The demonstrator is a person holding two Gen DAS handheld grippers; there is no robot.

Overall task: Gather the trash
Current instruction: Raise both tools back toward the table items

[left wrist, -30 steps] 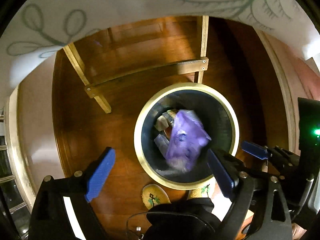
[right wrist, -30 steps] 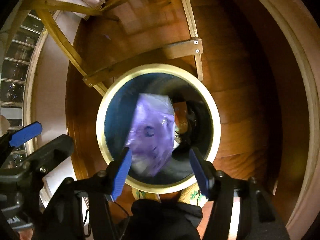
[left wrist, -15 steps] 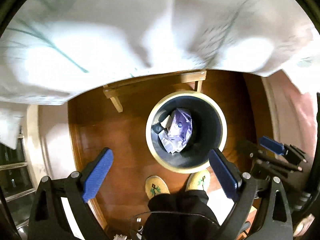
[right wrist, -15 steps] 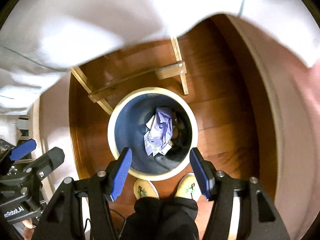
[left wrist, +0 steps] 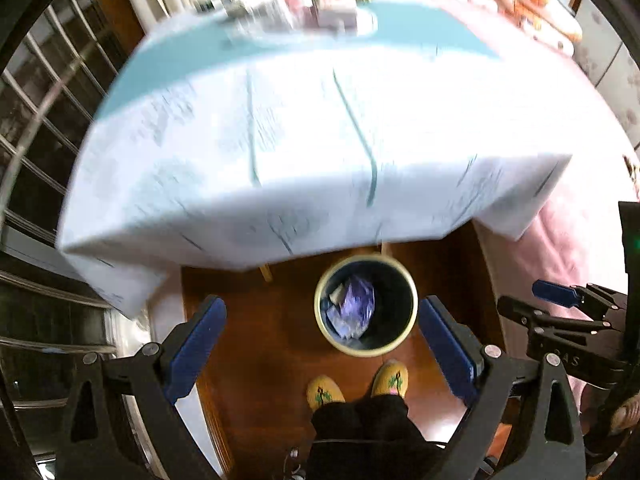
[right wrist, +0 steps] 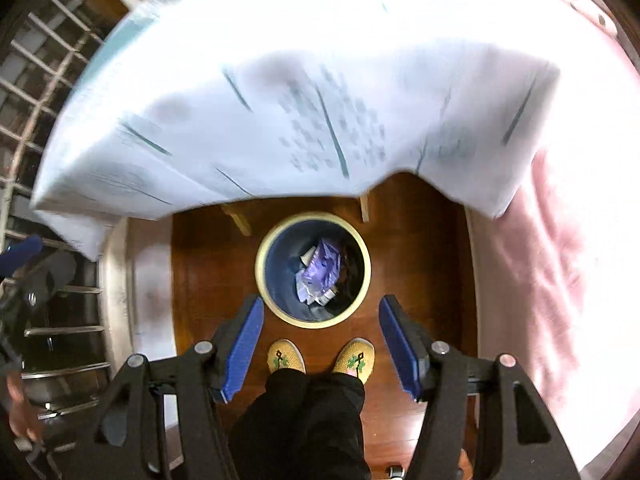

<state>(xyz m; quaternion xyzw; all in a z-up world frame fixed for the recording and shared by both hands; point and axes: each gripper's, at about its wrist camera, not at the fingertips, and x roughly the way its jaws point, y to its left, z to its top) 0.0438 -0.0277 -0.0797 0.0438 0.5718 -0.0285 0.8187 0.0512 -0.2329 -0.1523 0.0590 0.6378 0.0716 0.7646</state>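
A round dark bin with a cream rim (left wrist: 412, 312) (right wrist: 362, 264) stands on the wooden floor far below, near the table's edge. Inside it lies a crumpled purple wrapper (left wrist: 356, 306) (right wrist: 320, 272) with other scraps. My left gripper (left wrist: 322, 316) hangs high above the bin, its blue-padded jaws wide apart and empty. My right gripper (right wrist: 320, 318) is open as well, nothing between its pads; it also shows at the right of the left wrist view as the right gripper (left wrist: 556, 296). The left gripper (right wrist: 24, 252) shows at the left edge of the right wrist view.
A table under a white cloth with teal lines (left wrist: 304, 132) (right wrist: 320, 92) fills the upper half; blurred items (left wrist: 312, 4) sit at its far side. A person's yellow slippers (left wrist: 358, 384) (right wrist: 320, 356) stand by the bin. Pink fabric (right wrist: 560, 280) lies right, a grille (left wrist: 36, 92) left.
Both grippers have risen from just over the bin to above the tabletop. The purple wrapper has dropped and settled in the bin. The bin looks much smaller now.
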